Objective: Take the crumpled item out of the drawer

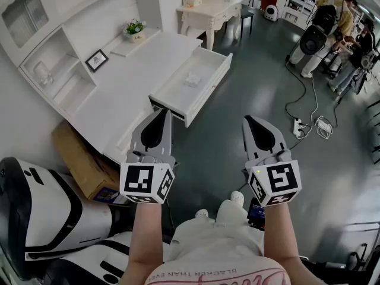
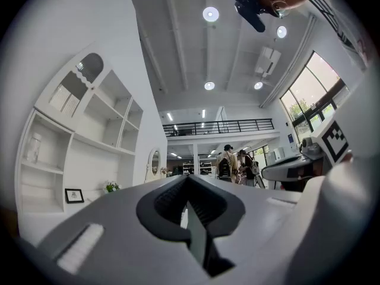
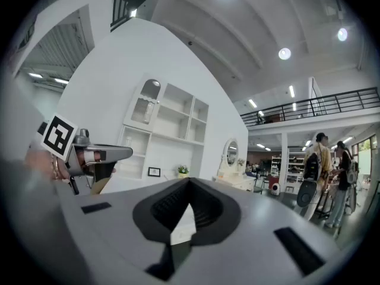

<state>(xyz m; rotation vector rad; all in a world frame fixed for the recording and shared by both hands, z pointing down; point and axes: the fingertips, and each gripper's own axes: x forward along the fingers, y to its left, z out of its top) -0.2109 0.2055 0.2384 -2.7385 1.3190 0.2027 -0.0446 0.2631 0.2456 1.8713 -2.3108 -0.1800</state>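
Drawer (image 1: pixel 209 83): stands open at the tabletop's (image 1: pixel 127 94) front edge.
Crumpled item (image 1: pixel 193 79): lies near the drawer's middle, touched by nothing.
Your left gripper (image 1: pixel 165 112): fingers (image 1: pixel 141 140) closed together and empty, tips just short of the drawer's front corner.
Your right gripper (image 1: pixel 248 119): fingers closed and empty, over the floor (image 1: pixel 237 100), apart from the drawer.

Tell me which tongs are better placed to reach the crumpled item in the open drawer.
Left, probably. The left tongs point at the near end of the open drawer, closer to the crumpled item; the right tongs hover over the floor beside it. Both are shut and must open first.
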